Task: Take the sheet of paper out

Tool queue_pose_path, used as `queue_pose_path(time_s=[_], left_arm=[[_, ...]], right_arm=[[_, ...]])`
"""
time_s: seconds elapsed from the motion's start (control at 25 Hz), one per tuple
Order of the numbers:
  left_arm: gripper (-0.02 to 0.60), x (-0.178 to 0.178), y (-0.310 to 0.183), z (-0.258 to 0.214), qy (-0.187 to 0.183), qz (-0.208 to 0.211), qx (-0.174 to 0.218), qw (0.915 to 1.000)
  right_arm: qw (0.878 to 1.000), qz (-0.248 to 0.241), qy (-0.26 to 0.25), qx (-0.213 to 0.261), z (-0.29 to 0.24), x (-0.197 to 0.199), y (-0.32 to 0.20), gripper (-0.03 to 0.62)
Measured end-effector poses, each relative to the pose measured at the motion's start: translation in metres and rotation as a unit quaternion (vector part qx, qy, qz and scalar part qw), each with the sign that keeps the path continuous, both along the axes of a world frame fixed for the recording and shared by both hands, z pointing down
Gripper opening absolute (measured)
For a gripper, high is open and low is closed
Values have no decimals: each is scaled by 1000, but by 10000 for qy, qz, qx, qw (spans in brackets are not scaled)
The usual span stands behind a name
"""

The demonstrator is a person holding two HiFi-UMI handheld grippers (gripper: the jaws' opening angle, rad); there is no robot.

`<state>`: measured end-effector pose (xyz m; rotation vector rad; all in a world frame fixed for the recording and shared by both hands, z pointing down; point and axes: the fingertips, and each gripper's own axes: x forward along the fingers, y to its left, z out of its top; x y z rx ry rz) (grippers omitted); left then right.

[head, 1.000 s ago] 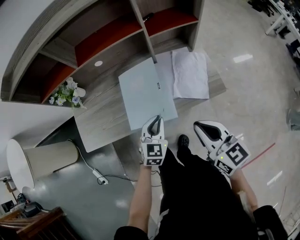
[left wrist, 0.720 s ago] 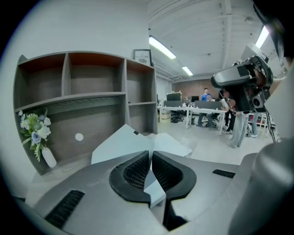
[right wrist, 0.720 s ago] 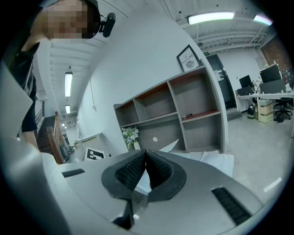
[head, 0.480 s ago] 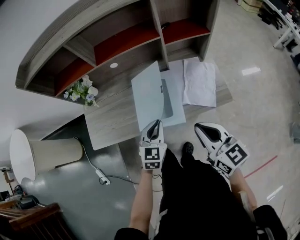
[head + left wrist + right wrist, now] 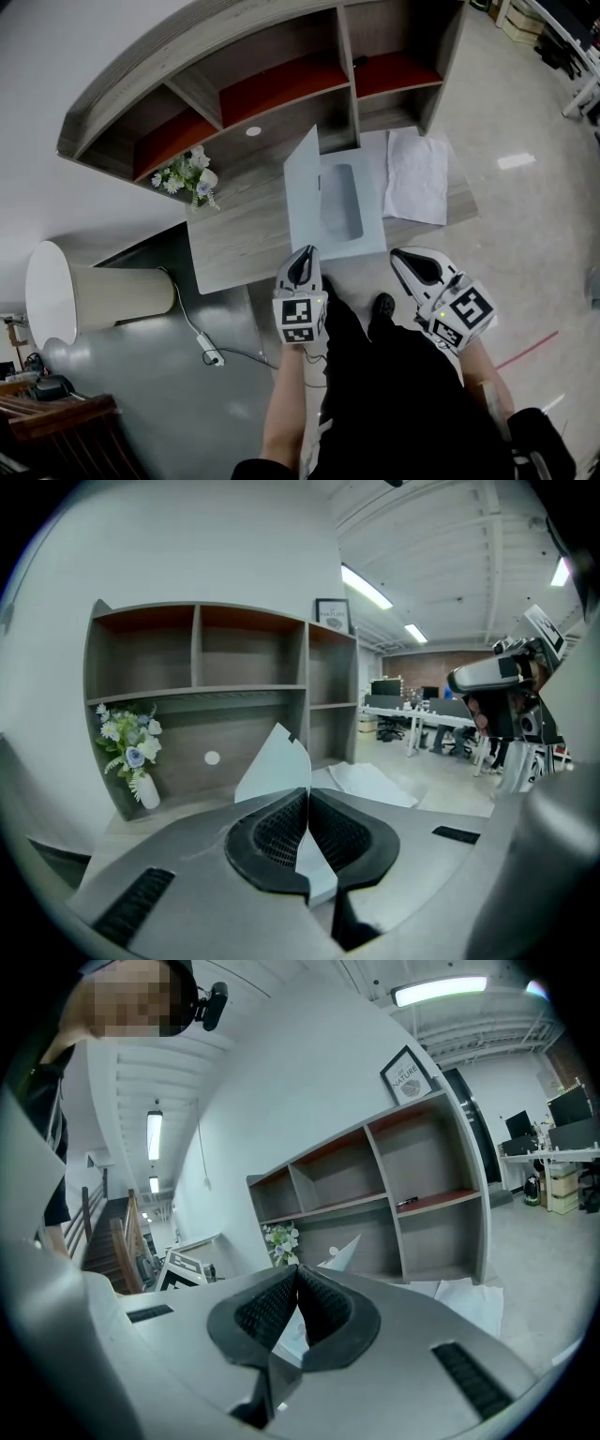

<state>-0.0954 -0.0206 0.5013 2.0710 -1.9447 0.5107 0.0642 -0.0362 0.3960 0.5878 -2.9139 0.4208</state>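
A flat pale blue-grey case (image 5: 352, 202) lies on the wooden desk (image 5: 239, 239) with its cover (image 5: 302, 187) standing up along the left side. A darker grey rectangle shows inside. My left gripper (image 5: 307, 251) is at the cover's near corner, its jaws closing on the cover's edge (image 5: 277, 766), which rises beyond the tips (image 5: 307, 791). A creased white sheet of paper (image 5: 417, 173) lies on the desk just right of the case and also shows as the sheet (image 5: 370, 782). My right gripper (image 5: 405, 258) hangs shut and empty off the desk's near edge, jaws (image 5: 298, 1269) pressed together.
A wooden shelf unit (image 5: 253, 89) with red-lined compartments backs the desk. A small vase of flowers (image 5: 192, 175) stands at the desk's left. On the floor at the left are a white cylinder (image 5: 94, 300) and a power strip with its cable (image 5: 208, 353).
The case's cover has swung from lying flat to standing upright. My left gripper rose with its edge. The right gripper drifted a little.
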Motion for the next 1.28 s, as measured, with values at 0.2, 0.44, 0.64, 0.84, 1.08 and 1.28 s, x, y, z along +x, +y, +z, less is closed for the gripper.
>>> queue_pose_path(time_s=[0.2, 0.44, 0.64, 0.84, 1.08, 1.28], left_arm=[[17, -18, 9, -7, 85, -269, 43, 9996], [15, -39, 20, -10, 136, -508, 21, 9986], [15, -54, 26, -11, 258, -611, 37, 9978], [15, -66, 30, -12, 508, -681, 130, 9963], [15, -86, 37, -12, 846, -767, 187, 9933], [15, -108, 40, -12, 1127, -812, 239, 9900]], right_arm=[[9999, -93, -29, 51, -5, -11, 0, 12], [9997, -244, -22, 101, -7, -29, 0, 12], [9992, -366, 59, 145, -8, -50, -3, 12], [9982, -498, 249, 213, -5, -75, -5, 12], [9975, -503, 447, 204, 1, -105, -14, 12], [9965, -467, 688, 119, 14, -133, -25, 12]])
